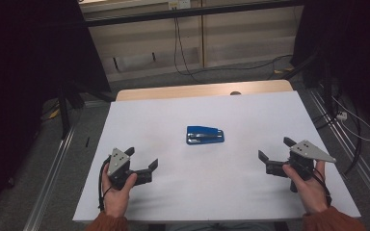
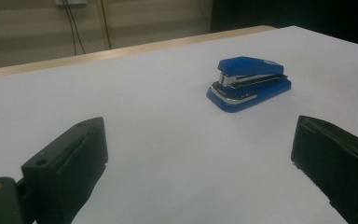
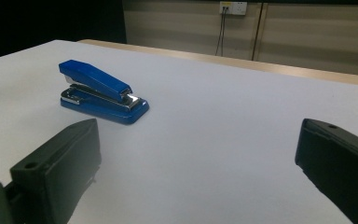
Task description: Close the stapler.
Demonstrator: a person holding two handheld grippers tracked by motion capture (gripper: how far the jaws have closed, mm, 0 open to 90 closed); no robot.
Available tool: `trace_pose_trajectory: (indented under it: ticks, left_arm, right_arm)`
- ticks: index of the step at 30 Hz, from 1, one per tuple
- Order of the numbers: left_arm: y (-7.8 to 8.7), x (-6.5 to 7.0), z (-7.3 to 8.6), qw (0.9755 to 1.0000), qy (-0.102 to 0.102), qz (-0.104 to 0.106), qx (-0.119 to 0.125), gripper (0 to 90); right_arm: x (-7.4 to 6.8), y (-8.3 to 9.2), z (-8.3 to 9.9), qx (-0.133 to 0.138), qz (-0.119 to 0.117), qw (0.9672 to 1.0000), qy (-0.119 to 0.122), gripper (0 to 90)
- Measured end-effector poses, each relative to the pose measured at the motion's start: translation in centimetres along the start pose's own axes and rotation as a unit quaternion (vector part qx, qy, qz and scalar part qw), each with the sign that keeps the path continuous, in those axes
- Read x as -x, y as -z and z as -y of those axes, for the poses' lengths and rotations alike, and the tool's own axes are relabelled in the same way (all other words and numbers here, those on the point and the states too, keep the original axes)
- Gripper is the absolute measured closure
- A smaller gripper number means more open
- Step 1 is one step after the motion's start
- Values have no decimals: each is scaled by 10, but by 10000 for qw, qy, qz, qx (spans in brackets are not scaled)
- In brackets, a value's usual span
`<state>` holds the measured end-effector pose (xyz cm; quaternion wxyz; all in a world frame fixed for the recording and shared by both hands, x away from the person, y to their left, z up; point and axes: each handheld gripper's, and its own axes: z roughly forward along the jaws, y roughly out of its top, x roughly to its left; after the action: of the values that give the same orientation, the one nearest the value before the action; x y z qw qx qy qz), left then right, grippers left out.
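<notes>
A blue stapler lies closed near the middle of the white table. My left gripper sits at the front left, held in a hand, jaws wide apart with nothing between them. At the front right my right gripper is likewise open and empty. In the left gripper view the stapler sits ahead and to the right, well beyond the open gripper. The right gripper view has the stapler ahead to the left, past the open gripper. Both grippers stand apart from it.
A wooden strip runs along the table's far edge. Beyond it are a pale wall panel with hanging cables and dark stands at both sides. Metal rails flank the table on the floor.
</notes>
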<state>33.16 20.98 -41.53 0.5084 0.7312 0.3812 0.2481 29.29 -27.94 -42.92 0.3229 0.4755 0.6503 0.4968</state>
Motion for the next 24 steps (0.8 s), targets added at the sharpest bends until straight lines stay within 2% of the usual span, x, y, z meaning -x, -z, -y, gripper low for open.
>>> trace_pose_trajectory:
  ticks: [3,8,11,15,17,18,21,24]
  left_arm:
    - [5,-3,0,9999,-74,-33,-78,39]
    - [13,-4,5,9998,-86,-124,-132,39]
    - [17,-4,7,9998,44,-210,-52,39]
    - [25,-4,9,9994,20,-348,30,39]
    - [28,-6,11,9994,103,-338,57,39]
    - [28,-7,12,9994,119,-310,-6,38]
    - [25,-4,15,9998,55,-161,-143,38]
    - [24,-5,14,9996,35,-233,-144,39]
  right_arm:
    - [2,3,0,-21,40,10000,25,2]
    - [3,11,3,-66,86,9999,41,2]
    - [4,15,7,-121,92,9999,68,3]
    - [5,24,12,-163,115,9998,49,3]
    - [6,29,15,-117,209,9997,89,3]
    - [6,29,16,-111,218,9996,110,3]
    - [5,29,19,-100,248,9996,122,3]
    - [5,27,19,-37,243,9996,109,4]
